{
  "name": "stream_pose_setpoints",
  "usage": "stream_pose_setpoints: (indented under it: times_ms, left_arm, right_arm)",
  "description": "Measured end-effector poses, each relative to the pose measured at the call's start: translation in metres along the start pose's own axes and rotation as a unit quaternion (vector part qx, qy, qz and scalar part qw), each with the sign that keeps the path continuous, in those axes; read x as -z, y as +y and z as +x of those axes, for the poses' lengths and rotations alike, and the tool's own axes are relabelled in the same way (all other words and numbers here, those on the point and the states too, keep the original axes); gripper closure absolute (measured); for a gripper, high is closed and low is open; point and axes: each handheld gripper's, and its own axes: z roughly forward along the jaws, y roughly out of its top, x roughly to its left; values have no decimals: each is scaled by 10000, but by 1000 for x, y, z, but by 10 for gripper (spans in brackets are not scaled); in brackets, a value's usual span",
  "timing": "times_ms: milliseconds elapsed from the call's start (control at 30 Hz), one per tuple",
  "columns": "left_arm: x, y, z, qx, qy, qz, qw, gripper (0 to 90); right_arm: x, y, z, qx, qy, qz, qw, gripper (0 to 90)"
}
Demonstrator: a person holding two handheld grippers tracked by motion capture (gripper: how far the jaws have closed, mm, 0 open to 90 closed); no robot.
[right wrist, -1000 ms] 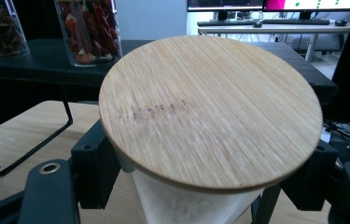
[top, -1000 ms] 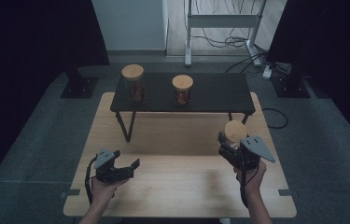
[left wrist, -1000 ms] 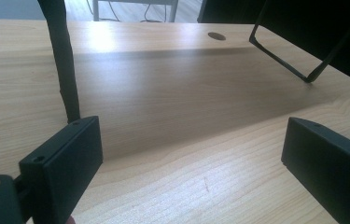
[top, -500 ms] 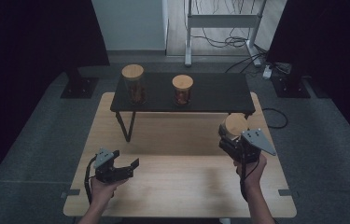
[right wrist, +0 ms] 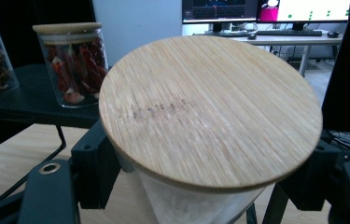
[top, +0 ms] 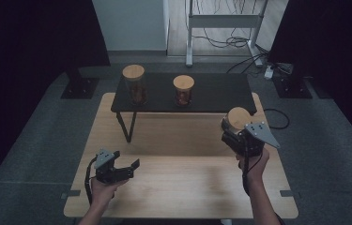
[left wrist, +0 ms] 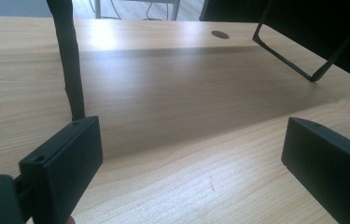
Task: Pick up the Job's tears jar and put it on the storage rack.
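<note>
Nearest me, my left gripper (top: 127,169) rests low over the pale wood-grain counter (top: 183,187), its black, blocky fingers (left wrist: 65,158) spread wide with nothing between them but bare planks. In the left gripper view the matt rubbery pads stand far apart over fine, straight grain, and a thin black metal leg (left wrist: 303,65) of the shelf crosses the far corner.

A little farther out on my right, my right gripper (top: 236,136) is clamped on a jar (top: 237,120). In the right gripper view the fingers (right wrist: 95,165) press against its clear glass wall from both sides just beneath the round bamboo lid (right wrist: 210,109), a flat disc with streaky grain and a faint stamped mark. The jar sits in the grip near the counter's right edge, just in front of the right end of the low black shelf (top: 220,96).

Beyond that, on the shelf's smooth dark top, stand two more cylindrical glass jars with matching wooden lids: a shorter one (top: 183,90) filled with red, wrinkled pieces, and a taller one (top: 134,84) at the left holding dark brown matter. They stand well apart.
</note>
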Motion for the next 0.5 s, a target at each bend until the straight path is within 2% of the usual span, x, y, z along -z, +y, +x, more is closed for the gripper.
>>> stream_pose_setpoints:
  times_ms: [500]
  left_arm:
    - [0,0,2,23,-15,-11,10000,48]
  right_arm:
    - [-14,14,3,93,-9,-48,9999,250]
